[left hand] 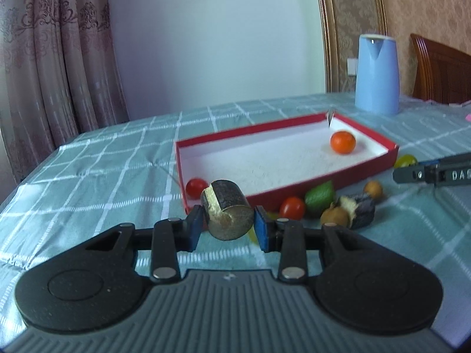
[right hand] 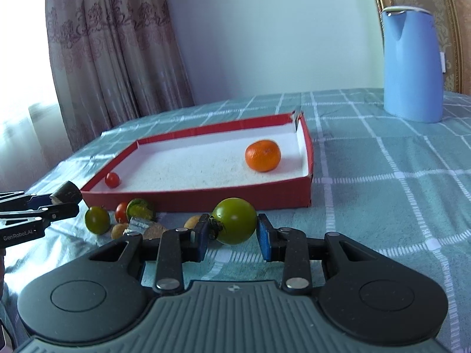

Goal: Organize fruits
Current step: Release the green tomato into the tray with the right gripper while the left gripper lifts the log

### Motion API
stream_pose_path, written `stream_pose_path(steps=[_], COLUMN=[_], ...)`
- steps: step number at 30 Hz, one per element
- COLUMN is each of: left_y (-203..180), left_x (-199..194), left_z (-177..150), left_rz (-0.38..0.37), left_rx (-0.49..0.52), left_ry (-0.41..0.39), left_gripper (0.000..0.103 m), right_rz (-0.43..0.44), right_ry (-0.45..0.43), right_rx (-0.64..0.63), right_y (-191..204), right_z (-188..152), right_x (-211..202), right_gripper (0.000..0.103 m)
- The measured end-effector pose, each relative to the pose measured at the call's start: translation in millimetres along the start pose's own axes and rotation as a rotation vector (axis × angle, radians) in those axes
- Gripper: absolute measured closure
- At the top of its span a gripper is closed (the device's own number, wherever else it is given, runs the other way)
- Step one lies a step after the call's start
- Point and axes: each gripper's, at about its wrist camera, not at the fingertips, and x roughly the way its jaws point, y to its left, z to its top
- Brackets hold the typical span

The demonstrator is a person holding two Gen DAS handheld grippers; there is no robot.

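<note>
**Tongs on a cane piece and a green tomato**

Left tongs (left hand: 229, 223) clamp a cane piece (left hand: 227, 214) above the counter (left hand: 103, 176), just before the box's (left hand: 265, 195) near wall. Right tongs (right hand: 233, 236) bracket a green tomato (right hand: 235, 220); contact unclear. An orange (right hand: 262, 155) lies far right inside.

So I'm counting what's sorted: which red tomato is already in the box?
The red cherry tomato in the red box's near-left corner; the other lies outside.
</note>
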Motion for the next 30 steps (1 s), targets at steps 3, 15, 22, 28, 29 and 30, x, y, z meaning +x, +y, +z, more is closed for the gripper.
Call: stream_pose_path(steps=[3, 15, 22, 28, 29, 30], left_y=[-1.1, -7.2, 12.1, 28.1, 32.2, 37.2], left_x=[2.1, 61.2, 92.5, 59.9, 51.5, 43.1], left_z=[8.3, 47.4, 45.7, 38.7, 36.1, 32.2], left_rz=[0.001, 0.042, 0.038, 0.028, 0.035, 0.044], left_rx=[-0.031, -0.08, -0.163, -0.164, -0.159, -0.161], left_ry=[-0.02, -0.017, 0.042, -0.008, -0.012, -0.015], left_gripper=[0.069, 0.07, 0.07, 0.067, 0.065, 0.065], right_rz=[-0.008, -0.081, -0.081, -0.085, -0.081, -0.078], right_ry=[-0.034, -0.074, 0.015, 0.034, 0.036, 0.039], right_rx=[0.001, -0.152, -0.153, -0.139, -0.135, -0.132], right_y=[0.8, 30.1, 35.0, 28.8, 27.8, 26.9], right_z=[1.0, 46.2, 54.0, 48.7, 48.4, 48.4], right_x=[-4.4, 23.9, 72.0, 74.3, 73.8, 74.1], right_gripper=[0.07, 0.07, 0.07, 0.07, 0.07, 0.07])
